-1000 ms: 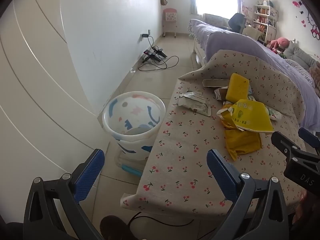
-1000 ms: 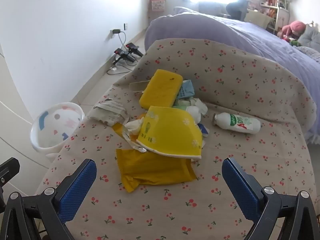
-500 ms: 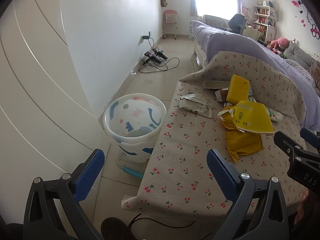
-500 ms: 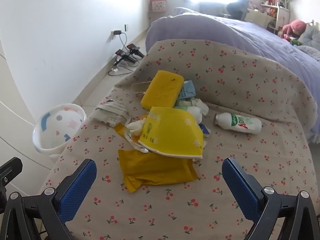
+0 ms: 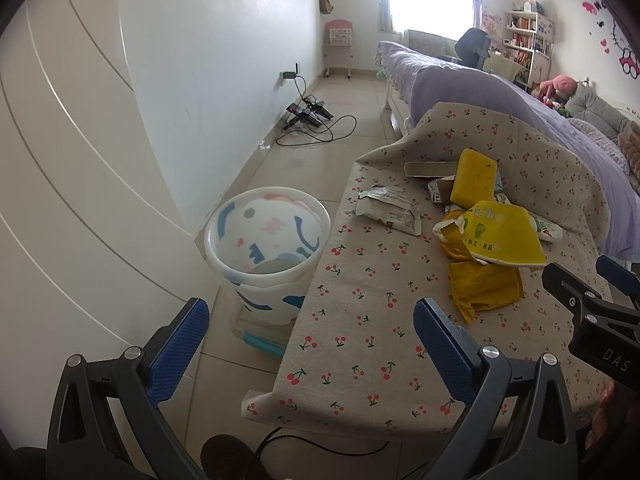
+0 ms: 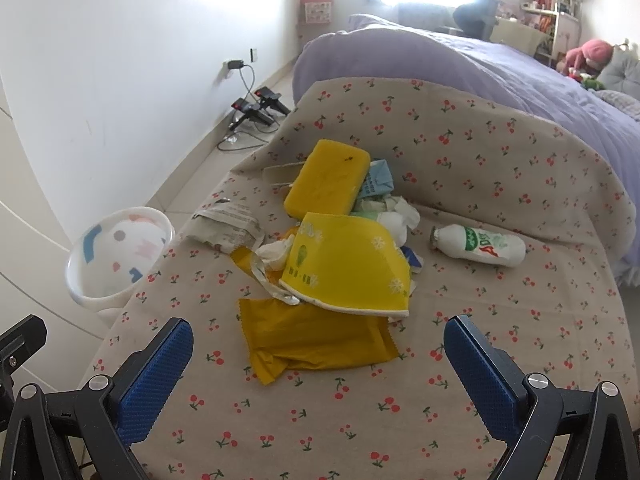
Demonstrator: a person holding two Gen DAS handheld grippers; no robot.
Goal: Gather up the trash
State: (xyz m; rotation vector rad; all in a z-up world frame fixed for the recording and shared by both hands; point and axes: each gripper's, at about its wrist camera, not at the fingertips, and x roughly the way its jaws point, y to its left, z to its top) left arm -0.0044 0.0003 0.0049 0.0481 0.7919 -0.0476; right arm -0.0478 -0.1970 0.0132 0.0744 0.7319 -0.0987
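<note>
Daylight pours from the far window [image 5: 430,4], which is blown out to white in both views and hazes the room around it. Shadows are soft and faint. Fisheye distortion bends the wall lines, dark vignetting rims the left view, and focus stays fairly sharp.

Cherry-print cloth [image 6: 460,152] covers the table, its far edge riding up at frame centre. Purple bedspread [image 6: 440,64] behind it, upper right. Black chargers with cables [image 5: 308,114] on the tiled floor by the white wall, upper centre. Pink chair [image 5: 338,46] beside the bright window [image 5: 430,8]. Bookshelf [image 5: 528,46] and pink plush toy [image 6: 592,54] far right.
</note>
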